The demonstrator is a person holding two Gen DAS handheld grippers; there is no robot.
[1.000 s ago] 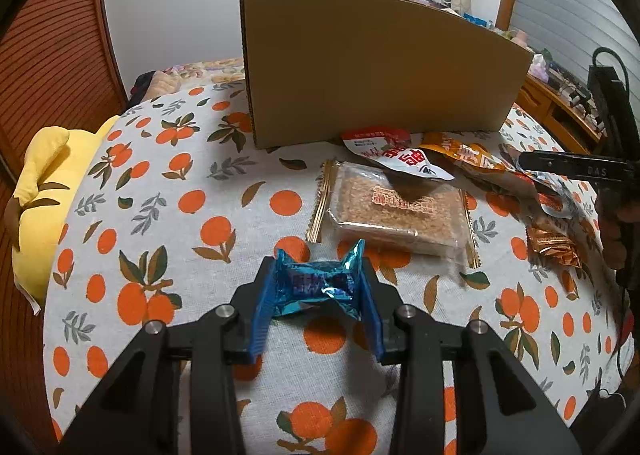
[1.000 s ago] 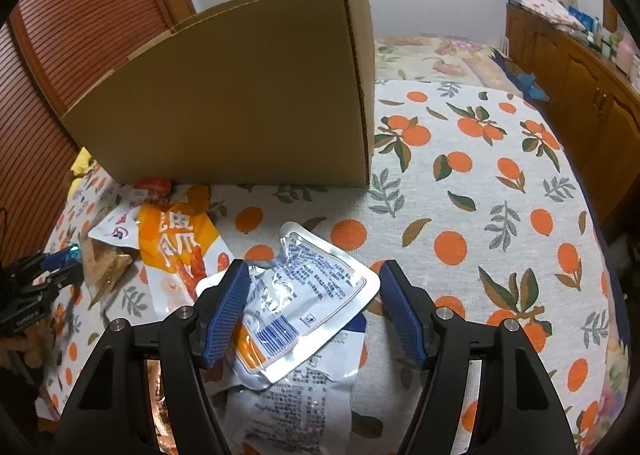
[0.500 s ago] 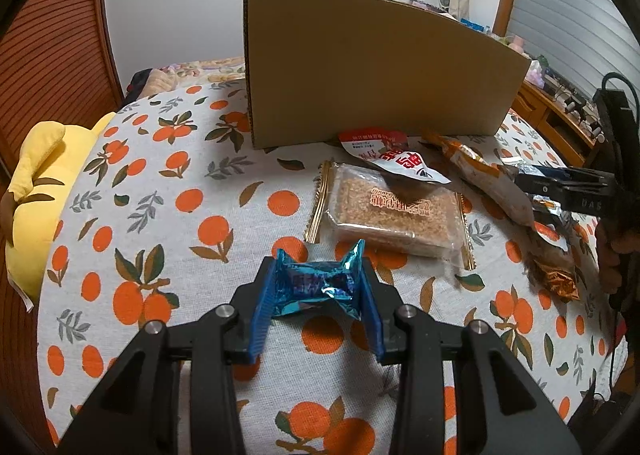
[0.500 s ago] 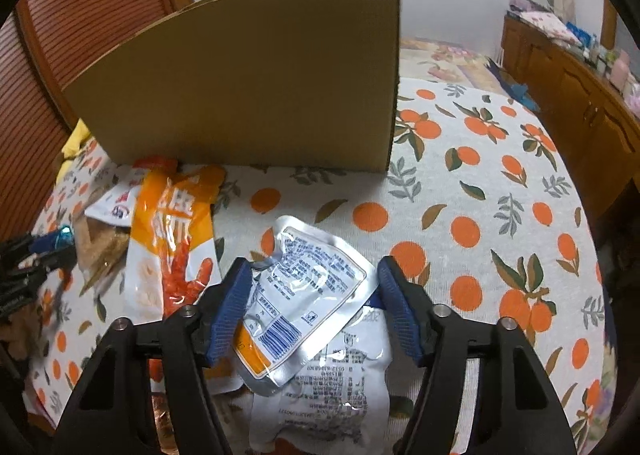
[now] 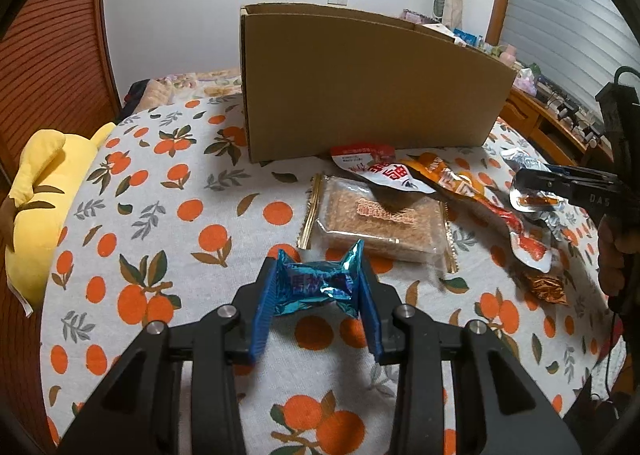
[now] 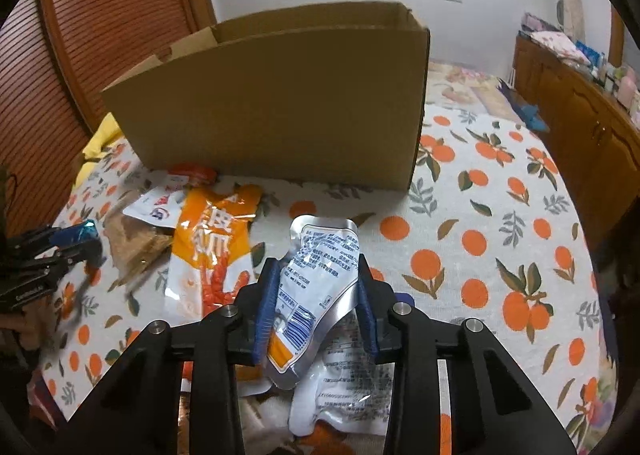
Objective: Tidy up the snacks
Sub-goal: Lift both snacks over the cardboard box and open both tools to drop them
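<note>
My left gripper (image 5: 318,287) is shut on a blue foil candy (image 5: 320,282) and holds it above the cloth. My right gripper (image 6: 316,285) is shut on a silver foil pouch (image 6: 320,271), lifted off the pile; it also shows in the left wrist view (image 5: 532,191). An open cardboard box (image 5: 360,83) stands upright at the back (image 6: 280,103). On the cloth lie a clear-wrapped brown cake (image 5: 380,219), a red and white packet (image 5: 372,165) and an orange packet (image 6: 212,247).
The table wears an orange-print cloth (image 5: 160,195). A yellow plush toy (image 5: 44,191) lies at its left edge. More silver pouches (image 6: 344,387) lie under my right gripper. A small brown candy (image 5: 546,287) lies at the right. A wooden cabinet (image 6: 580,115) stands at the right.
My right gripper has closed on the silver pouch and lifted it toward the box. My left gripper has risen a little with the blue candy still in it.
</note>
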